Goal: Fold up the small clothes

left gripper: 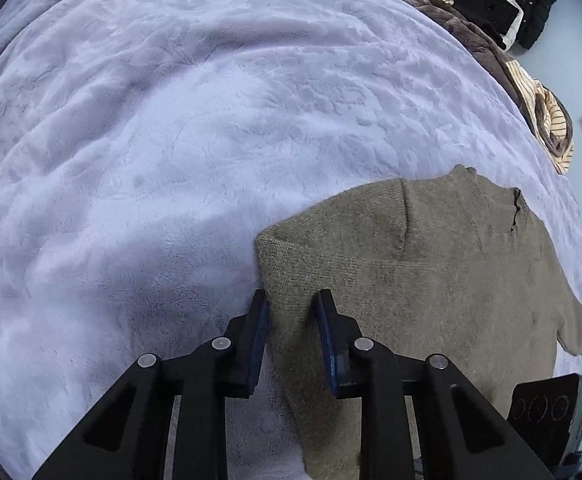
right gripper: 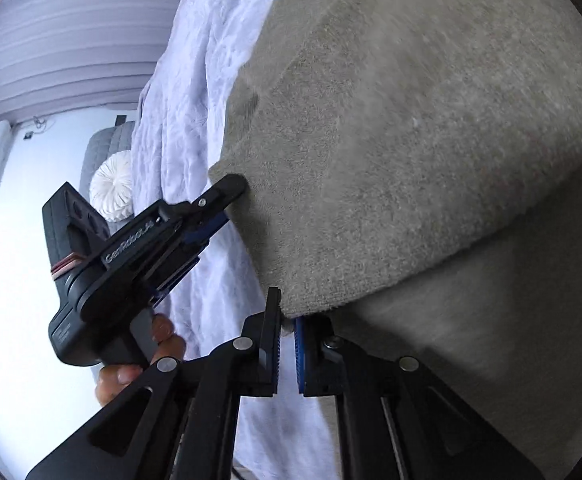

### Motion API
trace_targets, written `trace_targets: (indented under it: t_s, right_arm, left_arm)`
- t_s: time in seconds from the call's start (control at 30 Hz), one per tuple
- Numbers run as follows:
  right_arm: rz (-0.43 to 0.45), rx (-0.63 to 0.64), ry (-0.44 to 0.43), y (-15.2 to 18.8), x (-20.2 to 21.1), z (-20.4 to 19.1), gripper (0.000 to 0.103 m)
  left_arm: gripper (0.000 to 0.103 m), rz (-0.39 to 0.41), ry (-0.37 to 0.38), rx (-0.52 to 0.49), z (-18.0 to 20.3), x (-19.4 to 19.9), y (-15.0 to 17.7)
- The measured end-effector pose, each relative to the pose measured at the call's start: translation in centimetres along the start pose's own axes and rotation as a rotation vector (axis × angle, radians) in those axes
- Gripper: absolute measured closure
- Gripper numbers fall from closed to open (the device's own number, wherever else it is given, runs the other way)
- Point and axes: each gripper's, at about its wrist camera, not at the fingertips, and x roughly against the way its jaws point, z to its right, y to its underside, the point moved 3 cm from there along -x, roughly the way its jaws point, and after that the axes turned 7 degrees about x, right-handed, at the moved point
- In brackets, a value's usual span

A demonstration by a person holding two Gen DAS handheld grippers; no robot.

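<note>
An olive-grey knit sweater (left gripper: 423,264) lies partly folded on a lilac plush blanket (left gripper: 163,128). My left gripper (left gripper: 293,300) straddles the sweater's left folded edge, jaws a hand's width apart with knit between them. In the right wrist view that left gripper (right gripper: 231,192) touches the sweater's near corner. My right gripper (right gripper: 287,316) is shut on the folded sweater edge (right gripper: 311,304) and holds that layer lifted over the lower layer (right gripper: 491,320).
A brown and striped pile of clothes (left gripper: 539,108) lies along the blanket's far right edge, with black garments (left gripper: 507,8) beyond it. A white round cushion (right gripper: 113,184) and grey chair sit past the bed edge. A hand (right gripper: 139,364) holds the left gripper's handle.
</note>
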Motion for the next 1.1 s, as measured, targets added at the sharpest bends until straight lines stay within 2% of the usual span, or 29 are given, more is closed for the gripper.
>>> trace_targets:
  t_s: [0.07,0.13,0.17,0.23,0.27,0.3,0.37,0.4,0.47,0.5,0.57,0.63,0.67,0.77,0.83,0.93,1.1]
  right_arm:
    - [-0.007,-0.004,0.056,0.2,-1.0,0.8,0.097]
    - [-0.022,-0.007,0.059,0.1,-0.3,0.9,0.094]
    - [-0.032,0.025,0.089,-0.1,0.8,0.6,0.087]
    - [0.002,0.118,0.146,-0.9,4.4,0.2,0.061]
    - [0.047,0.163,0.181,-1.5,6.7,0.3,0.042]
    - [0.12,0.197,0.235,-2.6,9.8,0.7,0.039]
    - [0.213,0.182,0.321,-4.4,14.4,2.3,0.039]
    - [0.273,0.143,0.359,-5.9,17.0,3.7,0.039]
    - [0.33,0.059,0.406,-8.0,20.1,6.2,0.039]
    - [0.346,0.009,0.423,-9.1,21.1,7.4,0.039]
    - [0.356,-0.057,0.391,-10.5,21.7,9.1,0.041]
    - [0.349,-0.083,0.398,-11.6,21.9,9.8,0.069]
    - [0.344,-0.066,0.416,-11.8,21.9,9.7,0.096]
    - [0.376,0.04,0.443,-12.1,23.4,8.6,0.096]
    - [0.365,0.075,0.485,-12.1,22.4,8.9,0.096]
    - [0.325,-0.012,0.45,-12.1,22.2,10.6,0.095]
    - [0.313,0.025,0.449,-10.9,23.6,10.7,0.091]
  left_arm:
    - [0.077,-0.003,-0.003,0.012,-0.1,-0.7,0.3]
    - [0.077,0.017,-0.009,0.011,0.1,-0.5,0.5]
    - [0.077,0.021,-0.017,0.009,0.2,-0.4,0.6]
    - [0.077,0.024,-0.025,0.019,0.2,-0.1,0.6]
    - [0.077,0.035,-0.027,0.027,0.2,0.4,0.7]
    - [0.077,0.047,-0.028,0.03,0.2,0.8,0.7]
    - [0.077,0.075,-0.032,0.032,0.6,1.8,0.9]
    - [0.077,0.085,-0.031,0.033,0.7,2.1,1.0]
    - [0.077,0.096,-0.028,0.028,1.4,2.7,1.4]
    - [0.077,0.098,-0.027,0.023,1.9,2.8,1.7]
    - [0.077,0.094,-0.024,0.012,2.9,2.7,2.4]
    - [0.077,0.081,-0.032,0.003,4.0,2.2,3.0]
    - [0.077,0.069,-0.038,0.002,4.4,1.7,3.4]
    - [0.077,0.052,-0.059,-0.007,5.3,0.4,4.4]
    - [0.077,0.059,-0.084,-0.018,5.6,-0.2,4.7]
    - [0.077,0.06,-0.094,-0.003,5.6,0.2,4.7]
    - [0.076,0.08,-0.125,0.056,4.4,2.3,4.4]
